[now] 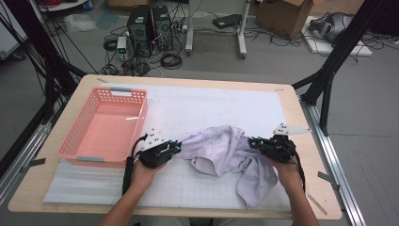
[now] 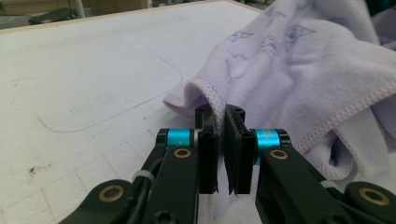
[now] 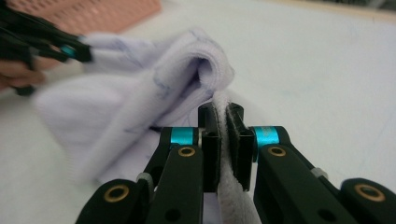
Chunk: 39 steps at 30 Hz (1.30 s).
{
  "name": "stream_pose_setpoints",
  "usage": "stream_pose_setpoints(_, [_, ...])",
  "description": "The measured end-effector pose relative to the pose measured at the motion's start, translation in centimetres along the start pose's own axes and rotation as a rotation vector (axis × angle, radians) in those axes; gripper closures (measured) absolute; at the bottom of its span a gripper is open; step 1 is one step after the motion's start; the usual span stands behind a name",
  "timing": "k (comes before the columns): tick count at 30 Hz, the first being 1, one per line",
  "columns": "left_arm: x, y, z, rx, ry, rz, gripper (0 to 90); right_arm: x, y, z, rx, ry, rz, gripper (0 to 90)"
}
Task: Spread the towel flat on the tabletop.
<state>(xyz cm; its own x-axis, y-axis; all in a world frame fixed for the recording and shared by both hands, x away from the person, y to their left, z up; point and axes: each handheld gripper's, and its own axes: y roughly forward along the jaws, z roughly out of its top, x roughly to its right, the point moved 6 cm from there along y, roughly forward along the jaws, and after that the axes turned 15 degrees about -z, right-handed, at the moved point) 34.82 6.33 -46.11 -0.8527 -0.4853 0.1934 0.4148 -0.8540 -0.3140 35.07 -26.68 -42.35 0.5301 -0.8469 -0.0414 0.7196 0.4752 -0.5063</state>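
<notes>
High view: both tools, left [image 1: 176, 147] and right [image 1: 252, 141], are clenched on edges of the towel [image 1: 226, 153] crumpled mid-surface [image 1: 221, 106]. Thin hem grips could slip when spreading it, dropping a corner.

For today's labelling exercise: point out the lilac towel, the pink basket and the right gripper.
lilac towel [image 1: 221, 146], high view, on its bunched middle.
pink basket [image 1: 77, 130], high view, on its left wall.
right gripper [image 3: 226, 122], right gripper view, between its fingertips, shut on the towel's edge.

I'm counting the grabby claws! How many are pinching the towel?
2. The left gripper pinches the towel at its left edge, beside the basket. The right gripper pinches its right side. Both are shut on the cloth; no others are visible.
</notes>
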Motion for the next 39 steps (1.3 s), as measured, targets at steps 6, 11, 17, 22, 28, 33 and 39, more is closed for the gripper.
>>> stream_pose_setpoints(6, [-0.1,0.1,0.0,0.003,0.002,0.005,82.2,-4.7,-1.6,0.0,-0.005,-0.15,0.126,85.5])
stream_pose_setpoints(11, [-0.2,-0.1,0.0,0.004,0.0,0.015,82.1,-7.4,-1.3,-1.0,-0.039,-0.22,0.177,85.5])
stream_pose_setpoints(17, [-0.5,-0.3,-0.1,0.007,-0.016,0.027,79.0,-11.3,-0.9,-4.2,-0.164,-0.366,0.309,85.7])
stream_pose_setpoints(22, [-0.5,0.1,-0.2,-0.005,-0.041,0.026,63.3,-12.4,-2.2,-5.3,-0.224,-0.445,0.365,85.3])
stream_pose_setpoints(28, [-0.2,0.9,-0.8,-0.052,-0.067,-0.006,54.8,-12.1,-3.3,-5.2,-0.237,-0.458,0.365,85.3])
stream_pose_setpoints(33, [0.2,1.0,-1.0,-0.089,-0.006,0.003,86.5,-11.4,-3.3,-4.1,-0.18,-0.417,0.332,67.0])
stream_pose_setpoints(39, [0.1,0.9,-1.0,-0.093,-0.001,0.003,86.6,-8.2,-3.7,-0.5,-0.055,-0.35,0.21,62.4])
